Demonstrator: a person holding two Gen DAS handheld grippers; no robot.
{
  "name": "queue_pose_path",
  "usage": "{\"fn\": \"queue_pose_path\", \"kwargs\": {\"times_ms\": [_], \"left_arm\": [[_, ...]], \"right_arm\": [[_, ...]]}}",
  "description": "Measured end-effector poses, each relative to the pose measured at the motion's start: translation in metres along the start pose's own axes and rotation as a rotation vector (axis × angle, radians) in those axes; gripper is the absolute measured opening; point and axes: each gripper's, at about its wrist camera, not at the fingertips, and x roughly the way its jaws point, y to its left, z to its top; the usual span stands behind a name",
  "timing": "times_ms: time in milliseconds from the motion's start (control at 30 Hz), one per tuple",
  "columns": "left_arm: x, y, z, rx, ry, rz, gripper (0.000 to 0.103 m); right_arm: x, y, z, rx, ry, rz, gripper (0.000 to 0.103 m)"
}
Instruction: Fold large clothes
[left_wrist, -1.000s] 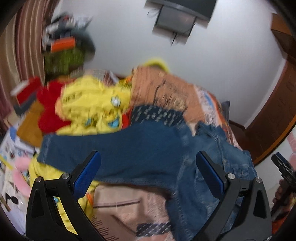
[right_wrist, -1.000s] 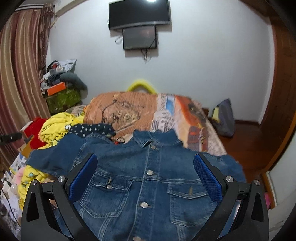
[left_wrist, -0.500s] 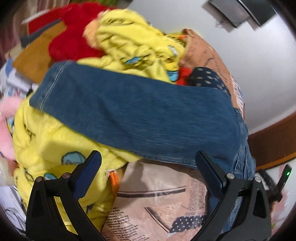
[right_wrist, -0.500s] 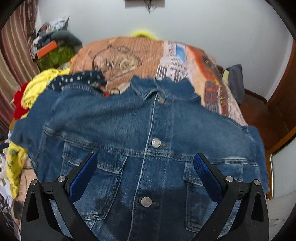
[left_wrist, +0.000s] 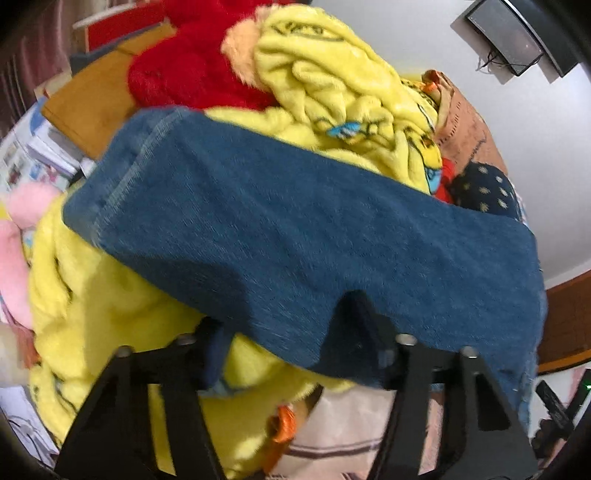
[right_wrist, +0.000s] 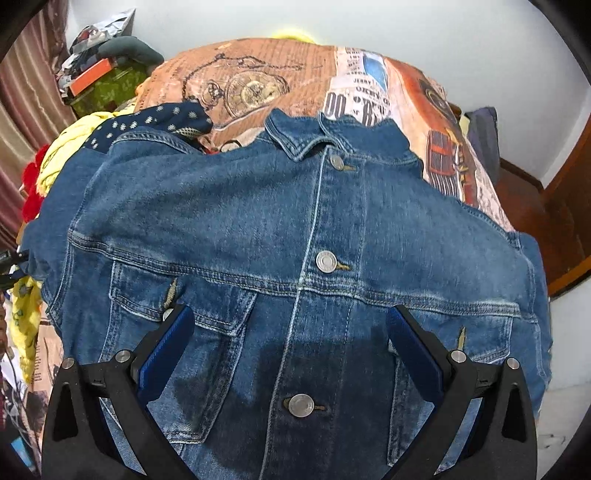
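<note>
Right gripper (right_wrist: 290, 345) hangs wide open and empty above a buttoned denim jacket (right_wrist: 258, 229) filling mid-frame over the printed bedspread (right_wrist: 258, 74). Left gripper (left_wrist: 295, 354) sits low in frame, its fingertips hidden beneath the jacket's sleeve (left_wrist: 295, 236); whether it grips cannot be told.

The jacket (right_wrist: 295, 240) lies on the bed (right_wrist: 369, 85), blanket (right_wrist: 62, 147) at its left.

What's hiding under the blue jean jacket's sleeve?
Under the denim sleeve lies a fluffy yellow blanket, which also shows behind it. The left gripper has its fingertips tucked beneath the sleeve's edge, so they are covered. Anything deeper is hidden.
</note>
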Motion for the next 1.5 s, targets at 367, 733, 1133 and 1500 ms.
{"fn": "queue_pose_path", "kwargs": {"times_ms": [367,733,1133,1500], "left_arm": [[-0.053,-0.047,0.018,0.176,-0.194,0.169,0.009],[-0.153,-0.166,0.025,0.313,-0.408,-0.018,0.005],[-0.186,-0.344,-0.027,0.574,-0.491,-0.189,0.005],[-0.101,-0.441,-0.116,0.839,-0.327,-0.164,0.005]], "right_arm": [[-0.011,0.0,-0.006,-0.005,-0.006,0.02,0.103],[-0.043,-0.02,-0.008,0.001,-0.072,0.039,0.103],[-0.076,-0.062,-0.015,0.063,-0.151,0.056,0.103],[-0.08,-0.101,-0.035,0.138,-0.151,0.051,0.103]]}}
